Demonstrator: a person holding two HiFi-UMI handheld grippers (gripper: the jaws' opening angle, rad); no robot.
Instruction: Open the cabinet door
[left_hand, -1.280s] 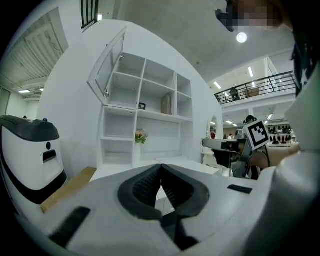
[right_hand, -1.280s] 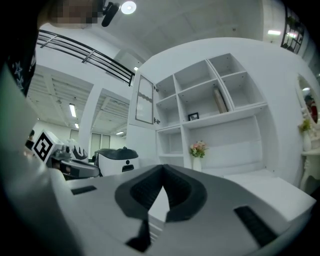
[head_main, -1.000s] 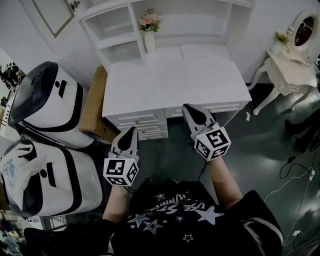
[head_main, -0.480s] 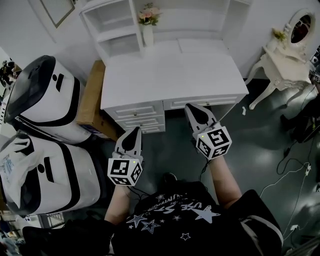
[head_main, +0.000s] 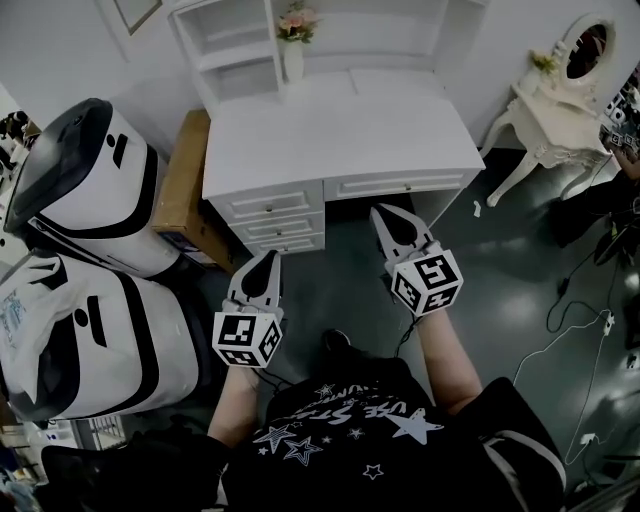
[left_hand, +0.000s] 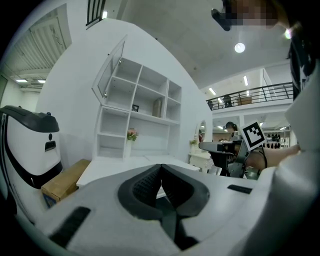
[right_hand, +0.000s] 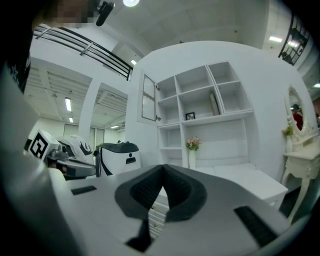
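A white desk (head_main: 340, 125) carries a hutch of open shelves (head_main: 300, 25). At the hutch's upper left a glass-paned cabinet door (left_hand: 107, 75) (right_hand: 148, 97) stands swung outward. My left gripper (head_main: 264, 257) (left_hand: 160, 166) is shut and empty. It hovers over the floor in front of the drawers (head_main: 270, 215). My right gripper (head_main: 382, 211) (right_hand: 162, 168) is also shut with nothing in it, just short of the desk's front edge. Both point roughly level at the desk, well below the door and away from it.
Two large white-and-black machines (head_main: 90, 190) (head_main: 90, 340) stand at the left, with a cardboard box (head_main: 185, 190) against the desk's side. A vase of flowers (head_main: 292, 45) sits on the desk. A white dressing table with mirror (head_main: 560, 90) and floor cables (head_main: 580, 310) are at the right.
The desk has slid away toward the top of the head view, so both grippers now sit a little farther back from its front edge. Both stay shut.
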